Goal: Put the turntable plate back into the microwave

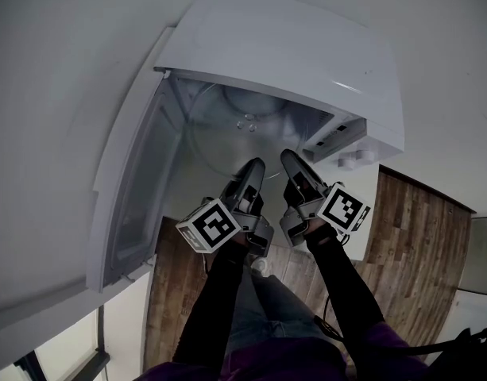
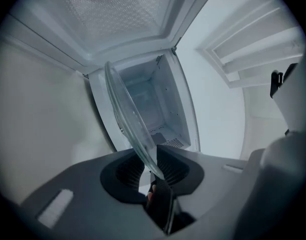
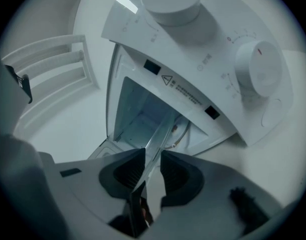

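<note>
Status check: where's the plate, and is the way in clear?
Left claw and right claw both clamped on turntable plate near rim. Plate mostly inside microwave. Door open; nothing seen blocking.

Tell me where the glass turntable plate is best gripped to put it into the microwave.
Grip the glass plate at its thin near rim, coming level from the open front of the microwave. Only the rim fits the tongs; two grips, as the left gripper and right gripper have, should keep it steady.
</note>
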Action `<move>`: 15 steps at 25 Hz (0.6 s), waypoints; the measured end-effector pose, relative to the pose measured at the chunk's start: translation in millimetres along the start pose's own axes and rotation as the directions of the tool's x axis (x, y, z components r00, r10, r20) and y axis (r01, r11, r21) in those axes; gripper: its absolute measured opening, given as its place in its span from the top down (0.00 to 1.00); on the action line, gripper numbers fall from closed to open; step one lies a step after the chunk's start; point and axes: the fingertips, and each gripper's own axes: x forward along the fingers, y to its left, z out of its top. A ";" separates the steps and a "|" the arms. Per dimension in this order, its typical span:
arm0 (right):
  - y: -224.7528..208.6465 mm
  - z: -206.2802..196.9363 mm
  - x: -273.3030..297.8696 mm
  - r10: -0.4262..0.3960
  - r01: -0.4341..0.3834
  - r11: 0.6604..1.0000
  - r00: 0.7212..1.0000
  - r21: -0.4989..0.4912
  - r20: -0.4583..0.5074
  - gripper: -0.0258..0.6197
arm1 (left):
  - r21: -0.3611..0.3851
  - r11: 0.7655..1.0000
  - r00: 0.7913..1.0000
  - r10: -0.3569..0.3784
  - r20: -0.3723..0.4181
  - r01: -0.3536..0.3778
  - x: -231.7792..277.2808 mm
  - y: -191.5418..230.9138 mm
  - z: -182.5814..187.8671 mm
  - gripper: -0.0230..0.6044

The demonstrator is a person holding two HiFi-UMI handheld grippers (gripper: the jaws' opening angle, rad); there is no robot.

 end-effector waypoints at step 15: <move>-23.0 22.4 27.5 -0.126 0.127 0.992 0.987 -0.011 0.096 0.80 | -0.027 1.000 0.997 0.006 -0.072 -0.008 42.9 9.4 18.0 0.82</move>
